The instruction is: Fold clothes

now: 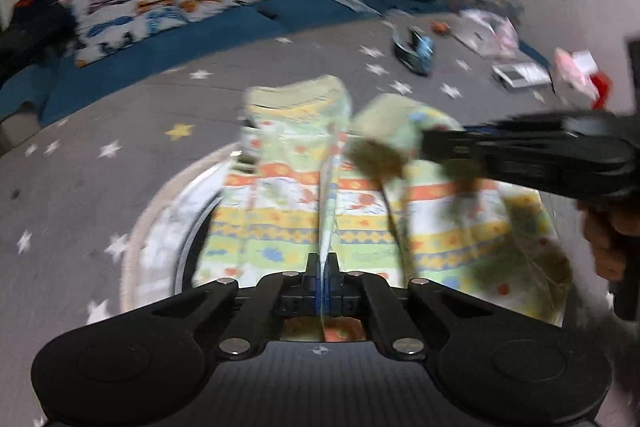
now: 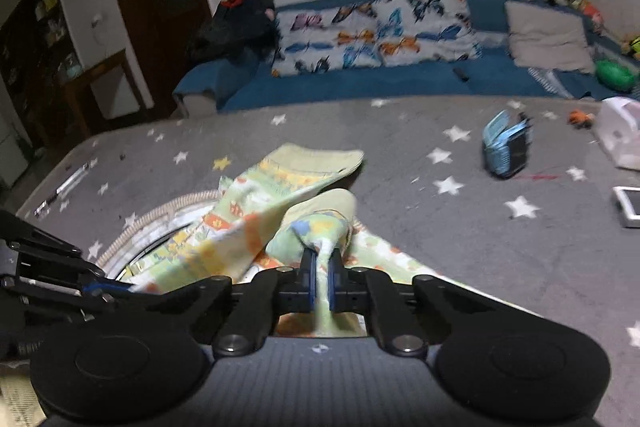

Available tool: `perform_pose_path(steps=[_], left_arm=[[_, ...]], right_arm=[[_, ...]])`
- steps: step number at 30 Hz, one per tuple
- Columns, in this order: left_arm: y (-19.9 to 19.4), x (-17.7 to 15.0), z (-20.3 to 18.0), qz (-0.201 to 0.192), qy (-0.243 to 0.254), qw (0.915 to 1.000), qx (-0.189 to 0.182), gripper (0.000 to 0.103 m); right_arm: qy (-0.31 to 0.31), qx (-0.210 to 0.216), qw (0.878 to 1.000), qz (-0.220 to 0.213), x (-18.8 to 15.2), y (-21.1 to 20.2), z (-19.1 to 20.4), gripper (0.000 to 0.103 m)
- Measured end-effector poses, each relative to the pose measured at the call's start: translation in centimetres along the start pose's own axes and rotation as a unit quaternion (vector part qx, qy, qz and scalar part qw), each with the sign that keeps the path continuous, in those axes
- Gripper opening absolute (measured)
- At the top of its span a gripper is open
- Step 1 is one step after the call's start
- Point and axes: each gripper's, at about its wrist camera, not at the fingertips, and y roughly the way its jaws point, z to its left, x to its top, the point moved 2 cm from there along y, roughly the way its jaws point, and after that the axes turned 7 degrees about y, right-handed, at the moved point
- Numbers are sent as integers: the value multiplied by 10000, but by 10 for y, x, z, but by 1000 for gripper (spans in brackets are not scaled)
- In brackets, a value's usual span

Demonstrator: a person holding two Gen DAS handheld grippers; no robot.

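Note:
A pair of child's trousers [image 1: 288, 187] in pale green with orange and yellow bands lies on a grey star-patterned mat [image 1: 100, 163]. My left gripper [image 1: 323, 263] is shut on the fabric at the near edge, between the two legs. My right gripper [image 2: 320, 259] is shut on a bunched fold of the same trousers [image 2: 260, 203] and holds it lifted off the mat. In the left wrist view the right gripper [image 1: 428, 143] reaches in from the right over one leg. The left gripper [image 2: 128, 287] shows at the right wrist view's left edge.
A round white rope-edged mat [image 1: 160, 227] lies under the trousers. A blue mattress [image 2: 360, 79] with butterfly pillows [image 2: 380, 31] runs along the far side. A blue toy [image 2: 506, 147], a tablet [image 2: 628, 205], papers and small toys lie to the right.

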Motion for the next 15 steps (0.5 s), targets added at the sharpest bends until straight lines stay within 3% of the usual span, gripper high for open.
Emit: perform_pose_path(steps=[7,15], left_arm=[[-57,-47,29,-319,-739,9959,412,1],[-119,-128,52,-452,-1647,9834,620,1]], right_arm=[[175,-221,9981,-545,-11,-76,-16,5],[465,-548,9908,-1146,-32,-166,-43,5]])
